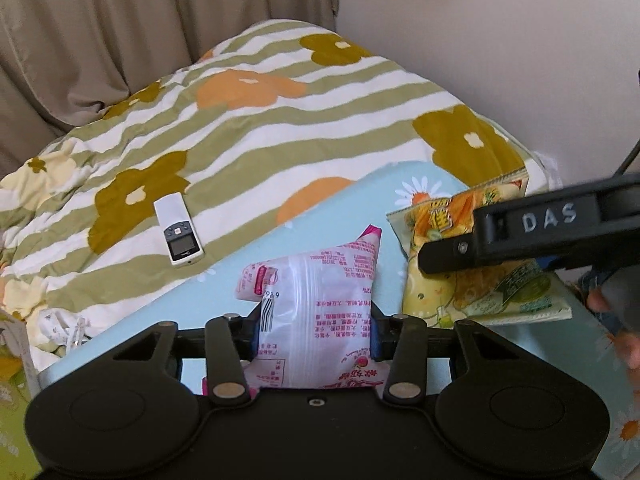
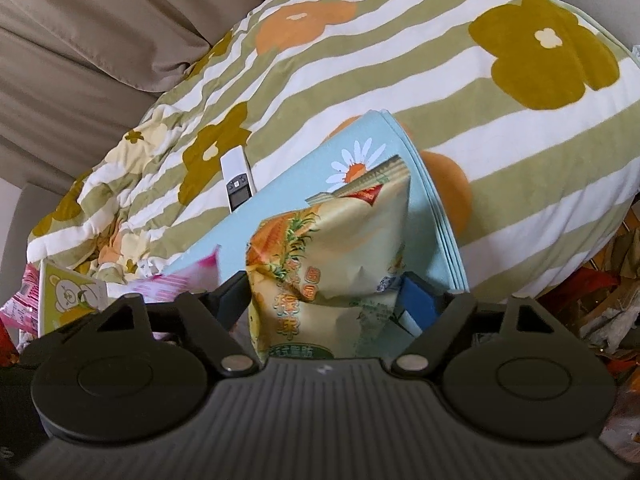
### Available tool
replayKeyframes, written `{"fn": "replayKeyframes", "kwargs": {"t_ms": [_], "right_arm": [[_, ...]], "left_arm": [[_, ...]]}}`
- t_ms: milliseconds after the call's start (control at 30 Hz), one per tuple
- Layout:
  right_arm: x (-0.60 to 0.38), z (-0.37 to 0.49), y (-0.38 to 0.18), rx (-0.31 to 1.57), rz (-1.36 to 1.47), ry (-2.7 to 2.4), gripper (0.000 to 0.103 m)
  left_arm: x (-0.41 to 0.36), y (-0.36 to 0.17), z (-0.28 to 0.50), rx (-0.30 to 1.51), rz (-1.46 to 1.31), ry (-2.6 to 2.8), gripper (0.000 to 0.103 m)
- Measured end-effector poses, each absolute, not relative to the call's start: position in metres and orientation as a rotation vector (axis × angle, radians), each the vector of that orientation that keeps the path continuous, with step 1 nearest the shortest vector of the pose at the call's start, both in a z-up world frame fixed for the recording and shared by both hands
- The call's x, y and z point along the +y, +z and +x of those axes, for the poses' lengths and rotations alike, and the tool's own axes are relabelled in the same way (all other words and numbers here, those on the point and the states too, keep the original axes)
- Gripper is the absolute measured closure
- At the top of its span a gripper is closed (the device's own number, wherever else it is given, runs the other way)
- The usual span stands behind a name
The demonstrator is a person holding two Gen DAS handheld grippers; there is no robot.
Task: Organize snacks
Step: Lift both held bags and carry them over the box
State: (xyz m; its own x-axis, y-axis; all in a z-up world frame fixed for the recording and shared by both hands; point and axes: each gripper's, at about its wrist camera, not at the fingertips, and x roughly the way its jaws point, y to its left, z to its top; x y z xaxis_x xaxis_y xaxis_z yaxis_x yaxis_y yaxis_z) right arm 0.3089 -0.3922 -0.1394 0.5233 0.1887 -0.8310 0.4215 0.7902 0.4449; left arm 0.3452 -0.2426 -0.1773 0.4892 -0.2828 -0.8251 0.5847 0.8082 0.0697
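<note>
A pink and white snack packet (image 1: 320,280) stands up from the light blue daisy-print surface (image 1: 328,208), and my left gripper (image 1: 316,336) is shut on its lower half, blue pads pressed into both sides. To its right lies a yellow-green snack bag (image 1: 440,292), with one black finger (image 1: 520,236) of my right gripper across it. In the right wrist view, that bag (image 2: 332,240) is creased between the jaws of my right gripper (image 2: 324,304), which touch both its sides. The pink packet (image 2: 180,280) shows at lower left.
A striped flower quilt (image 1: 280,120) rises behind the blue surface, with a white remote (image 1: 179,236) lying on it. A beige curtain (image 1: 100,40) hangs at the back. A green bear-print box (image 2: 68,296) and more pink packets (image 2: 20,300) sit at left. A person's fingers (image 1: 624,344) show at right.
</note>
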Motion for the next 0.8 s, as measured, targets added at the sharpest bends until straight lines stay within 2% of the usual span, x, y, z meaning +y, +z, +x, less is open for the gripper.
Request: {"fn": "replayKeyframes", "kwargs": {"t_ms": [133, 167, 200, 800], "right_arm": [[-0.387, 0.307, -0.135, 1.03, 0.618, -0.137, 0.021], [-0.385, 0.306, -0.132, 1.023, 0.604, -0.129, 0.029], [-0.383, 0.306, -0.129, 1.019, 0.59, -0.12, 0.033], [-0.282, 0.293, -0.017, 0.846, 0.427, 0.219, 0.034]], "left_arm": [[-0.236, -0.169, 0.34, 0.908, 0.344, -0.523, 0.054], [-0.234, -0.166, 0.337, 0.905, 0.337, -0.516, 0.054], [-0.231, -0.163, 0.335, 0.902, 0.329, -0.51, 0.054], [-0.119, -0.047, 0.259, 0.715, 0.111, -0.241, 0.054]]}}
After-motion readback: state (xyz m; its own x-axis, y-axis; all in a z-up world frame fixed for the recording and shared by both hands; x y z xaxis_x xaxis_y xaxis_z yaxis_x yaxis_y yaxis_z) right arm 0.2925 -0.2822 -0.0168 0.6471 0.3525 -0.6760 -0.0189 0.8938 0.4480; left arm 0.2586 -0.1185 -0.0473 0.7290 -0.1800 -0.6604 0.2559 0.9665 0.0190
